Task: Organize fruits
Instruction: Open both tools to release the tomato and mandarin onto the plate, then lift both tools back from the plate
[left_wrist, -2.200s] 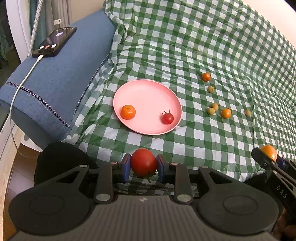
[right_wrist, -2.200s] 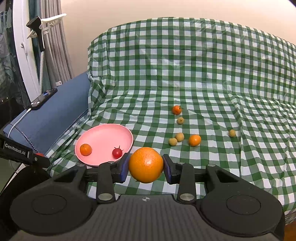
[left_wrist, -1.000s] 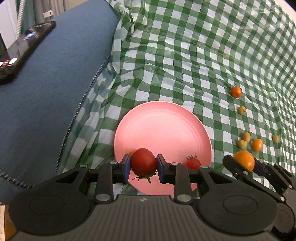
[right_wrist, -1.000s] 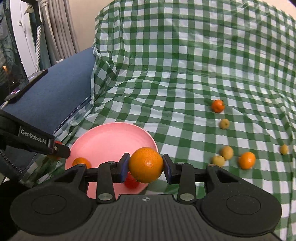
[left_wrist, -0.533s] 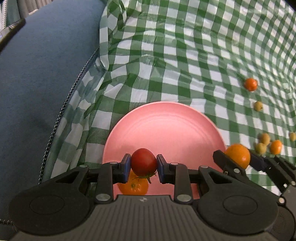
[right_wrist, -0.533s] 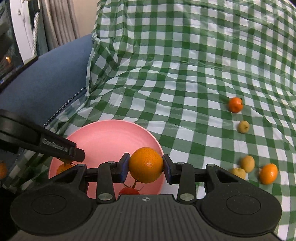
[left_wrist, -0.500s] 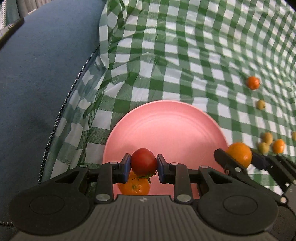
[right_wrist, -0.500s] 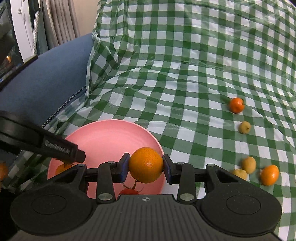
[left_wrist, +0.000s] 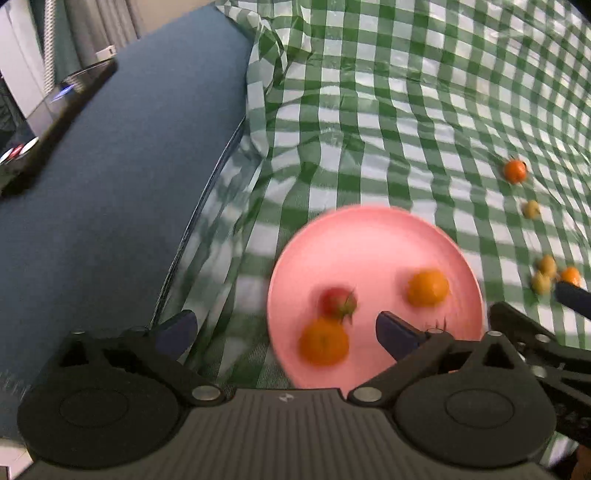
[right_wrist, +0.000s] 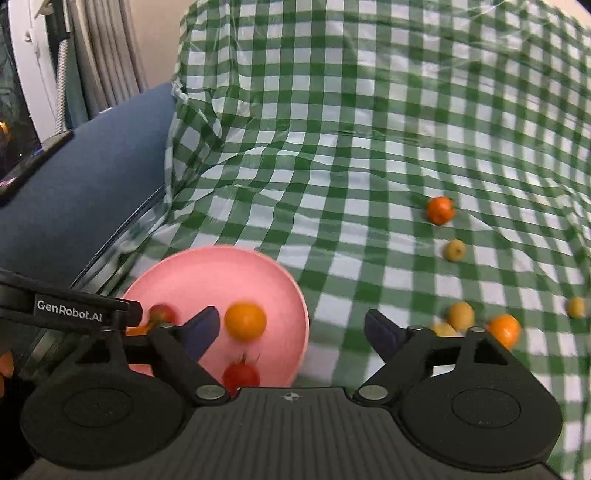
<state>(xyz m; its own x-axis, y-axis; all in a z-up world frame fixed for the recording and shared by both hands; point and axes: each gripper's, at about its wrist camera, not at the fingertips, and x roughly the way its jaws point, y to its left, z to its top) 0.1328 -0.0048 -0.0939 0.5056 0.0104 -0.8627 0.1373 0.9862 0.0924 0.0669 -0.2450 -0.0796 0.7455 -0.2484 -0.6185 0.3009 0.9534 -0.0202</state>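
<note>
Nearest, left gripper: jaws spread wide, holding nothing, hovering low over the near left rim of the plate; the pose reads as a release over the dish.
Right gripper: likewise wide open and empty, poised over the plate's near right rim, its left finger overlapping the dish in view.
Plate: pink, round, on the checked cloth near its left edge, beside the blue cushion. It serves as the collection point, hence both grippers gathered here.
Contents, near to far: cherry tomato at the near rim; mandarin; tomato touching or just beside it; orange toward the right rim. All blurred.
Loose fruit, right of the plate, well apart from it: a cluster of two yellow fruits and a small orange; a lone yellow one farther right; beyond, another yellow fruit; farthest, a small orange fruit. By judgement, these remain to be gathered.
Phone: on the cushion's far left.
</note>
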